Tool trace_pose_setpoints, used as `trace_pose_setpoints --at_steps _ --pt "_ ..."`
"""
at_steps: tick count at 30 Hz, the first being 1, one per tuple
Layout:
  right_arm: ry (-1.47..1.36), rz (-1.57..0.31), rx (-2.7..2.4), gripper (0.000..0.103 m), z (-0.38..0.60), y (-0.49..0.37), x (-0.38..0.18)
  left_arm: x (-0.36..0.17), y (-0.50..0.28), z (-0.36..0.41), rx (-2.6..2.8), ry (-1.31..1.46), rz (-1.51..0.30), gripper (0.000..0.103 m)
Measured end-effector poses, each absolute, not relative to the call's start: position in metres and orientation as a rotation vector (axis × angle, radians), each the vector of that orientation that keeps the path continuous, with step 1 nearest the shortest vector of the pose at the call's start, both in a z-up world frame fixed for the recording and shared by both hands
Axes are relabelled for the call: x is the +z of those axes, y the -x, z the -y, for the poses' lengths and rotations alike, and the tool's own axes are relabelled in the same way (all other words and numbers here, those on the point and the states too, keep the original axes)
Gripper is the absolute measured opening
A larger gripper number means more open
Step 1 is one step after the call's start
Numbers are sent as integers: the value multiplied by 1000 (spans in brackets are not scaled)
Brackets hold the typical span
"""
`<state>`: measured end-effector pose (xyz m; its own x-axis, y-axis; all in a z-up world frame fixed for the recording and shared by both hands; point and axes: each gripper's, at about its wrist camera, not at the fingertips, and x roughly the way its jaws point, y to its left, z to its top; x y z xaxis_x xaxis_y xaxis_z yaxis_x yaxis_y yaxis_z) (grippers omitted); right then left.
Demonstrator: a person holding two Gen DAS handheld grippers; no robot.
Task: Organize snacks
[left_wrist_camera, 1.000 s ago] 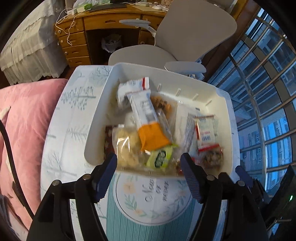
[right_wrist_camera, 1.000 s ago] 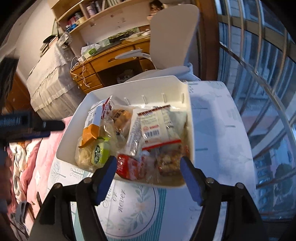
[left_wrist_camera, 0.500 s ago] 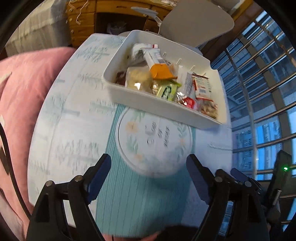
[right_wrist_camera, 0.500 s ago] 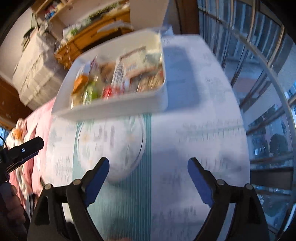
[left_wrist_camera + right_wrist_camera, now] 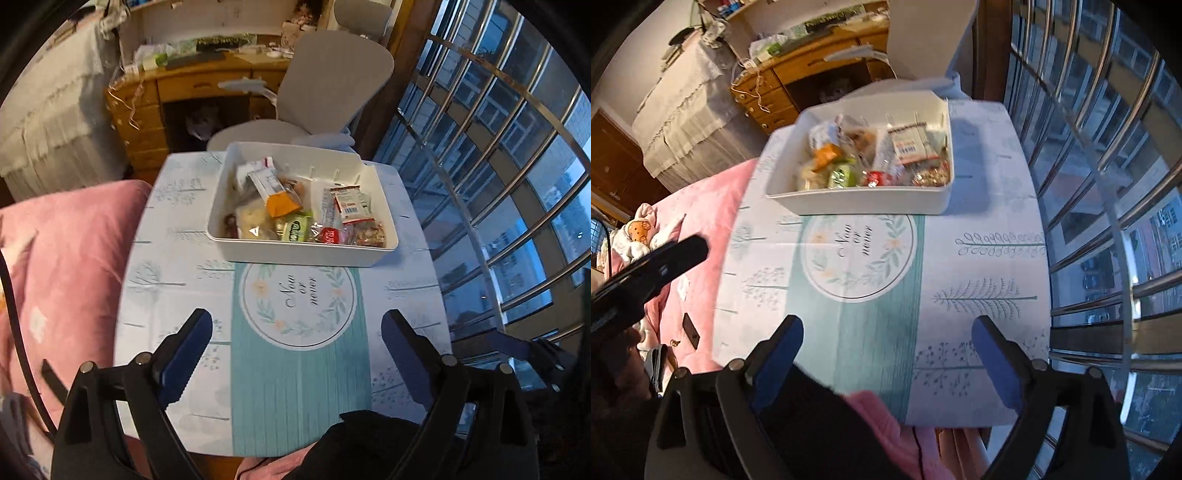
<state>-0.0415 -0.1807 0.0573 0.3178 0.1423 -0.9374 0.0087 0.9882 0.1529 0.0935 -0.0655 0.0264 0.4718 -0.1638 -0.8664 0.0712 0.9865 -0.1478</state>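
1. On the far left a pink bed cover [image 5: 62,266] lies against the left edge of the surface [image 5: 166,266], which wears a pale cloth with a teal runner and a round printed badge [image 5: 297,299] in the middle.

2. The left gripper [image 5: 297,347] hangs over the near edge of the surface, its blue fingers [image 5: 186,349] spread wide with nothing between them. That wide gap suggests it is ready for a pick, not carrying.

3. The white bin [image 5: 295,254] sits at the far middle of the surface, just beyond the badge and well apart from both sets of fingers. Its open top faces up, so packets can be dropped in or lifted out from above.

4. The snacks [image 5: 295,218] are all inside the bin in a loose heap: an orange-ended packet [image 5: 280,203] on top at left, a green wrapper [image 5: 295,230] and a red one [image 5: 330,236] by the near wall, a white-and-red labelled packet [image 5: 349,206] towards the right. No snack is visible on the bare cloth.

5. The right gripper [image 5: 888,345] is likewise low at the near edge, fingers [image 5: 991,350] fully apart and holding nothing; the bin [image 5: 868,199] lies far ahead and slightly left of its centre line.

6. On the far right, window bars [image 5: 1108,147] run beside the surface. With everything binned, the sorting looks close to done.
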Motion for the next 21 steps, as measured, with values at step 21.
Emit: trace_pose_setpoints --at_steps 21 --pt "-146 -1070 -72 103 155 118 80 27 -29 72 -70 -47 -994 100"
